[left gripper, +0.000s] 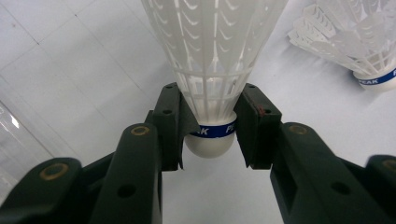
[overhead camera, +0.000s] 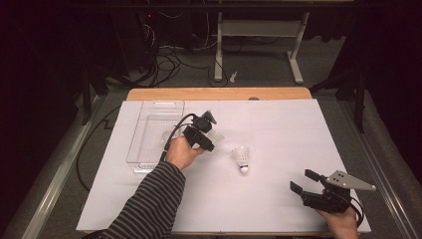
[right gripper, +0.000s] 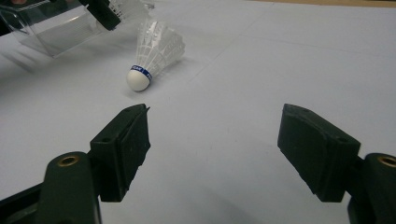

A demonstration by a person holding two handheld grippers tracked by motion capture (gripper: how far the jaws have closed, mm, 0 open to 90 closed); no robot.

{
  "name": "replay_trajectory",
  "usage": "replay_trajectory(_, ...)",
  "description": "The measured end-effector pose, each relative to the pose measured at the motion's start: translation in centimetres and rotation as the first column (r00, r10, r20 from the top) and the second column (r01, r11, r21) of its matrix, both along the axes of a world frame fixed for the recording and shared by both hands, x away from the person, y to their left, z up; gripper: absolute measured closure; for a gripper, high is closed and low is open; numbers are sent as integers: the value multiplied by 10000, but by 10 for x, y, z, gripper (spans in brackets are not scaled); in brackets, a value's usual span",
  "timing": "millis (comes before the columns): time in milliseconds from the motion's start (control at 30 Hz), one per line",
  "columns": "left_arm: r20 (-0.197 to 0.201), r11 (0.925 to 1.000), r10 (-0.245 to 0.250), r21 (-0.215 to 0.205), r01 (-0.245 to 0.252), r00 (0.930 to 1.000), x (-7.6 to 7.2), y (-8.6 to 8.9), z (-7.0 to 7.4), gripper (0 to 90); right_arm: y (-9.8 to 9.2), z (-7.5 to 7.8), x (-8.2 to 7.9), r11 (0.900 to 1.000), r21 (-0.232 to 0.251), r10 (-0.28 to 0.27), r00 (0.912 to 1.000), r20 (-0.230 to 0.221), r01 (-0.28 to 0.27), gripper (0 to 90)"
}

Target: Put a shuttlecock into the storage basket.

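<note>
A: Shuttlecock [left gripper: 212, 70], white with a blue band, was caught in the left gripper [left gripper: 211, 135], pads pressed on both sides of the skirt just above the cork. Cork pointed back toward the gripper's camera, feathered end away. Counter [overhead camera: 278, 129] lay below it, covered in white paper.

B: And seen from above?

A: Left gripper [overhead camera: 208, 130] found a little left of the counter's middle, at about 10 o'clock from centre, carried by a hand [overhead camera: 181, 152] in a striped sleeve [overhead camera: 149, 204]. White of the held shuttlecock just visible past the gripper at its 3 o'clock side. Clear plastic tray [overhead camera: 149, 144] sat just beside it, at 9 o'clock from the gripper.

B: Any other shuttlecock?

A: Second shuttlecock [overhead camera: 242, 159] lay on its side on the paper at 4 o'clock from the left gripper, near but apart from it, cork toward the near edge. Same one showed at 1 o'clock in the left gripper view [left gripper: 355, 42], and at 11 o'clock in the right gripper view [right gripper: 152, 56], cork toward that camera.

B: Right gripper?

A: Right gripper [overhead camera: 304, 181] was released, jaws spread wide with nothing but bare paper between them. Sat low over the counter's near right corner, at 5 o'clock from centre, aimed toward 10 o'clock at the loose shuttlecock, well apart from it.
</note>
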State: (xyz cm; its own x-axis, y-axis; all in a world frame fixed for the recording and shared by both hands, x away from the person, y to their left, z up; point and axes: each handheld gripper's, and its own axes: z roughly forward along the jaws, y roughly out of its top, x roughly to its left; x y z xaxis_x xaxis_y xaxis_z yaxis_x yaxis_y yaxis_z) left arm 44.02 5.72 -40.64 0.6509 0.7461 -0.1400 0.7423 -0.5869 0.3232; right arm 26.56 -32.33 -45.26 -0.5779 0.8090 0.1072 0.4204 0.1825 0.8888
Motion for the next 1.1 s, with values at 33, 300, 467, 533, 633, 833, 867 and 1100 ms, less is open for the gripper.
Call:
replay_trajectory(33,21,10000,-2,-34,2,10000,-1,0,0,647,0,0,0,10000,2,-1,10000,4,1,257)
replay_trajectory(300,243,9998,-89,-173,93,9997,-9,5,9,646,0,0,0,10000,-12,11,10000,3,-11,257)
replay_trajectory(467,308,9996,-161,-243,168,9994,-13,8,9,646,0,0,0,10000,-14,7,10000,6,-7,257)
replay_trajectory(533,333,9995,-135,-287,144,9994,-15,9,9,646,0,0,0,10000,-7,1,10000,5,-1,257)
replay_trajectory(633,349,9992,-132,-366,145,9993,-17,12,11,646,0,0,0,10000,-11,0,10000,6,0,257)
replay_trajectory(833,490,9986,-162,-490,186,9987,-21,15,16,646,0,0,0,10000,-13,-4,10000,4,4,257)
replay_trajectory(867,490,9985,-181,-502,205,9986,-21,16,17,646,0,0,0,10000,-11,-3,10000,8,3,257)
replay_trajectory(1100,560,9980,-169,-602,202,9983,-26,20,19,646,0,0,0,10000,-6,0,10000,9,0,257)
